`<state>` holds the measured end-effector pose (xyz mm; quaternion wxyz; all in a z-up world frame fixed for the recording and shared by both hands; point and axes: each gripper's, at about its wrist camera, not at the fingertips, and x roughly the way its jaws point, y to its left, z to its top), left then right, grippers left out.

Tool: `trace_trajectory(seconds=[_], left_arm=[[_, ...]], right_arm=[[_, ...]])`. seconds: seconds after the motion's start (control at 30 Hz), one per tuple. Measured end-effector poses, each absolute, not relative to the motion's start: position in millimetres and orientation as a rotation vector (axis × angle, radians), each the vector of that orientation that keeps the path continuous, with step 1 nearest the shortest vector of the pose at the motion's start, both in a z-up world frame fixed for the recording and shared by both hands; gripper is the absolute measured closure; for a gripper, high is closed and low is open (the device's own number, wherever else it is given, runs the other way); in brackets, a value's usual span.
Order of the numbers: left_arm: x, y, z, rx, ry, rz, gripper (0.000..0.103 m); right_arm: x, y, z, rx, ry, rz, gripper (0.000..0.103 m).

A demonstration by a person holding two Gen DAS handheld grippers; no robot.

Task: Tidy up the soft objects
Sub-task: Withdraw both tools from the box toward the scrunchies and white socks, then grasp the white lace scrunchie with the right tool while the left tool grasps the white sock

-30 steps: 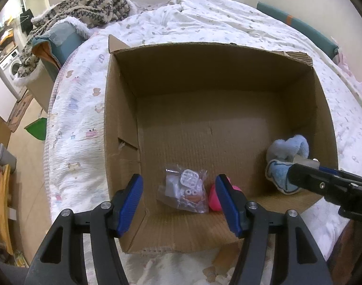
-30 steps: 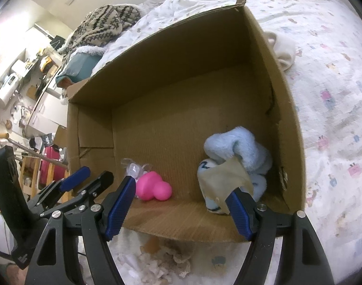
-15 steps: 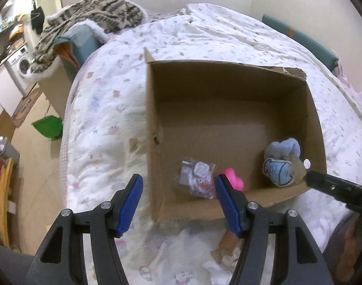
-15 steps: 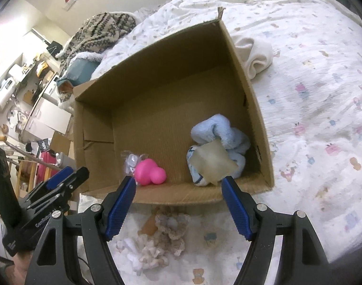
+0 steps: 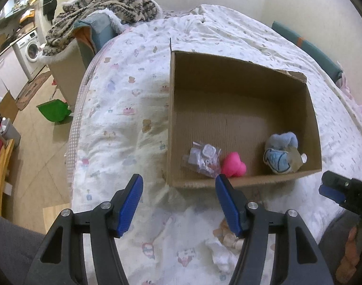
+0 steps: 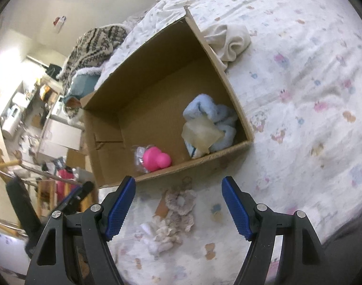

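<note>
Both tools gaping wide, empty: left tool (image 5: 178, 190), right tool (image 6: 178, 194). Fluffy scrunchie heap (image 6: 173, 213) on the bed just outside the cardboard box's (image 6: 192, 163) near wall, directly ahead of right tool, nearer it. Long axis running toward tool.

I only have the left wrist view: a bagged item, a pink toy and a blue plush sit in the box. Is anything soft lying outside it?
Observer: Yes. A cream cloth lies bunched on the bed against the outside of the cardboard box, by its far right wall.
Operator: And the right gripper? I see just a tip.
Observer: The right gripper has its jaws open and empty, pointed at a fluffy pile in front of the box.
</note>
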<state>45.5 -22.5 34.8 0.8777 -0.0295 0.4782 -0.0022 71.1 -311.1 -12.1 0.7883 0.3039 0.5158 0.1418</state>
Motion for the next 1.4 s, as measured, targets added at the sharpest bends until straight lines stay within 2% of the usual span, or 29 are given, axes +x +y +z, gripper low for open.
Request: trace_trajectory(seconds=[0.27,0.5,0.73,0.83,0.93,1.03,1.23,1.4], left_arm=[[23,-15,34,-0.126,1.014,-0.003,0.043],[17,-10,24,-0.158,1.065,0.023,0.043],[15,-11,11,-0.175,1.123,0.027,0.043],[16,-11,9,-0.184,1.131,0.029,0.043],[17,-10,7,-0.197,1.140,0.029,0.043],[18,-10,5,-0.202,1.148,0.032,0.043],[19,-11,2,-0.202,1.160,0.028,0.043],[18,-14,-1,-0.208,1.178,0.016,0.043]], right_arm=[[59,-315,-23,0.838,1.131,0.385,0.024],[56,-302,-28,0.756,1.175,0.357,0.024],[59,-258,-54,0.634,1.334,0.402,0.025],[59,-235,-64,0.606,1.398,0.448,0.038],[61,-214,-77,0.581,1.463,0.439,0.043],[67,-200,-92,0.541,1.511,0.389,0.054],[73,-190,-94,0.477,1.493,0.376,0.083],[68,-203,-75,0.488,1.432,0.411,0.085]])
